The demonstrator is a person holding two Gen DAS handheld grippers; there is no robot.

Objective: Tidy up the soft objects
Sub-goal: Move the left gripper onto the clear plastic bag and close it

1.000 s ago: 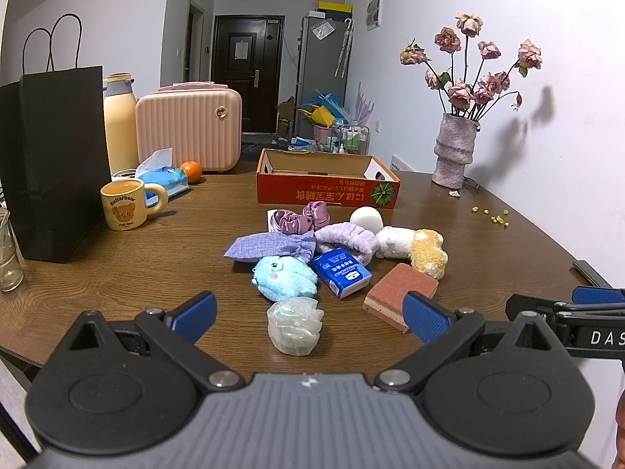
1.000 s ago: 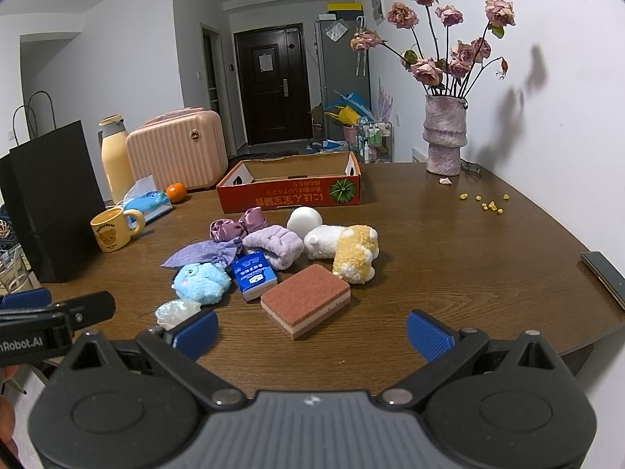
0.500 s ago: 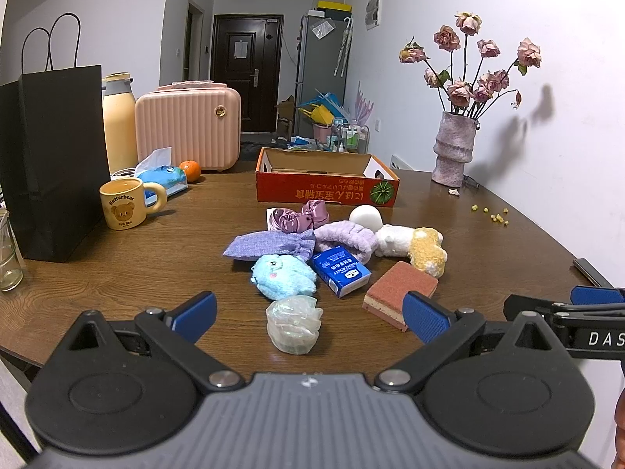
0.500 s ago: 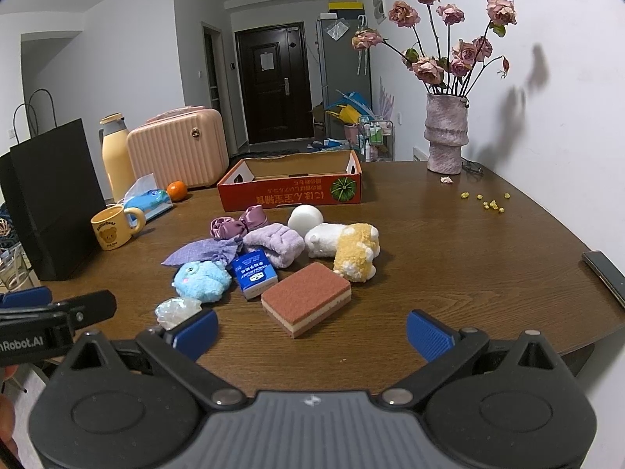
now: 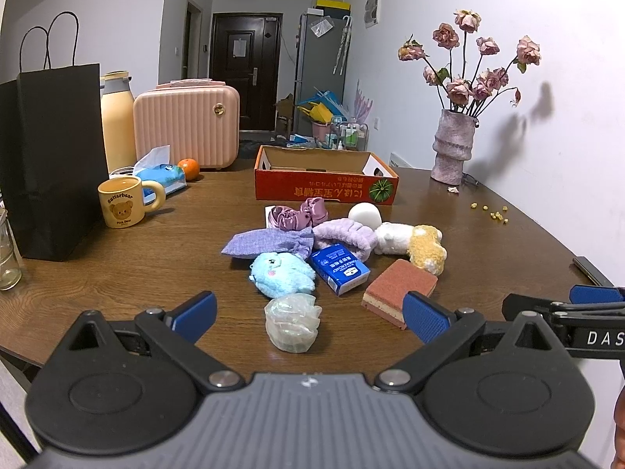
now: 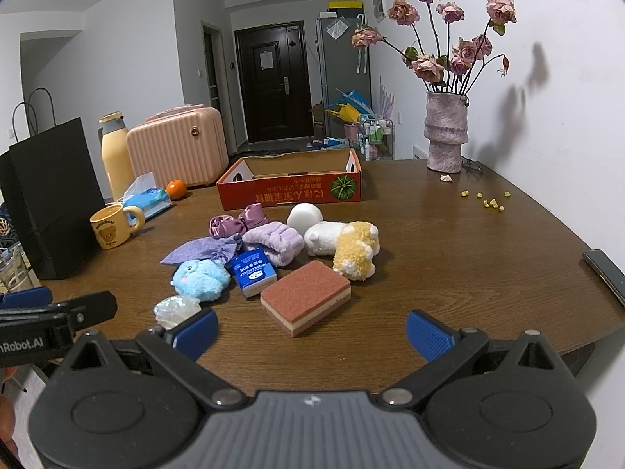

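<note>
Soft objects (image 5: pixel 336 246), clustered, fuzzy, pastel.

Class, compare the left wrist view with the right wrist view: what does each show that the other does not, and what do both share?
Only the left wrist view shows the glass jar at its left edge and the right gripper at the side. Only the right wrist view shows the left gripper at the side. Both share the soft pile, including the sponge, the blue plush and the orange box, on the table.
</note>
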